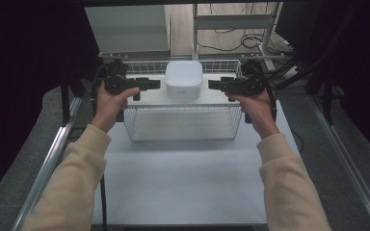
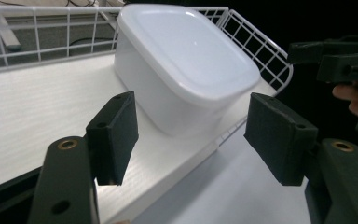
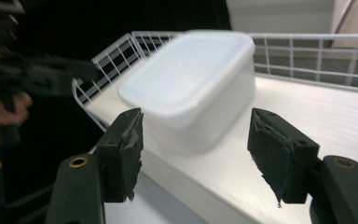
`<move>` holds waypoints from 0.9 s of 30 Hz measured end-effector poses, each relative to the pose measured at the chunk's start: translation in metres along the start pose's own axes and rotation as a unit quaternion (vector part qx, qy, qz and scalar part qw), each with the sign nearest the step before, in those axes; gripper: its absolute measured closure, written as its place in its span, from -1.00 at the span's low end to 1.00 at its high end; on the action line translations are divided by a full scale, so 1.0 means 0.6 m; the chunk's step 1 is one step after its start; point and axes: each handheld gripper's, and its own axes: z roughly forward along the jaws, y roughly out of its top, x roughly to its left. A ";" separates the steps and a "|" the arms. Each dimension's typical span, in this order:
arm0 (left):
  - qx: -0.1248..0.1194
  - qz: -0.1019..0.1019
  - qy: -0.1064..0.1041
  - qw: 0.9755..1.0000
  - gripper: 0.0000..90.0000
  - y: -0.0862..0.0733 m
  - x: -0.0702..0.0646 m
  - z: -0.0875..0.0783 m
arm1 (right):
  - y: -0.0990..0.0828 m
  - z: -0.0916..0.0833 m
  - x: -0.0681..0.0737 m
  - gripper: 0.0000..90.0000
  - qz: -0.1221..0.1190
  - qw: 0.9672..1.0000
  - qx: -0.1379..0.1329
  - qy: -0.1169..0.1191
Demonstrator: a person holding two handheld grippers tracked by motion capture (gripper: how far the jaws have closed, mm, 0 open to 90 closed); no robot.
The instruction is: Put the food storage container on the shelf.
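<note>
White lidded container [image 1: 183, 80] sits on a white board [image 1: 156, 97] laid across the top of a wire basket [image 1: 180, 124], basket on the bench [image 1: 183, 183]. Container upright, lid on, toward the far rim. Left gripper [image 1: 155, 84] is just left of the container, jaws open, nothing between them, pads clear of it. Right gripper [image 1: 213, 84] is just right of the container, jaws open too, empty. Both point inward at the container, level with it. Gripper views: container ahead of the spread jaws, not touched.
</note>
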 end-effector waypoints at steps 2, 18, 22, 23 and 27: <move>-0.002 0.003 0.001 1.000 -0.25 -0.009 -0.004 -0.008 | -0.008 -0.010 0.003 -0.22 -0.014 1.000 -0.001 -0.003; -0.005 0.071 0.000 0.997 -0.27 -0.173 -0.056 -0.066 | -0.157 -0.093 0.027 -0.37 -0.080 0.996 -0.033 -0.002; 0.005 0.072 0.006 0.997 -0.30 -0.224 -0.056 -0.075 | -0.219 -0.102 0.040 -0.44 -0.109 0.993 -0.031 -0.009; 0.004 0.066 0.006 0.998 -0.30 -0.240 -0.054 -0.076 | -0.230 -0.104 0.041 -0.44 -0.112 0.993 -0.031 -0.010; 0.018 0.053 0.020 0.998 -0.33 -0.290 -0.043 -0.072 | -0.289 -0.104 0.041 -0.50 -0.110 0.994 -0.023 -0.008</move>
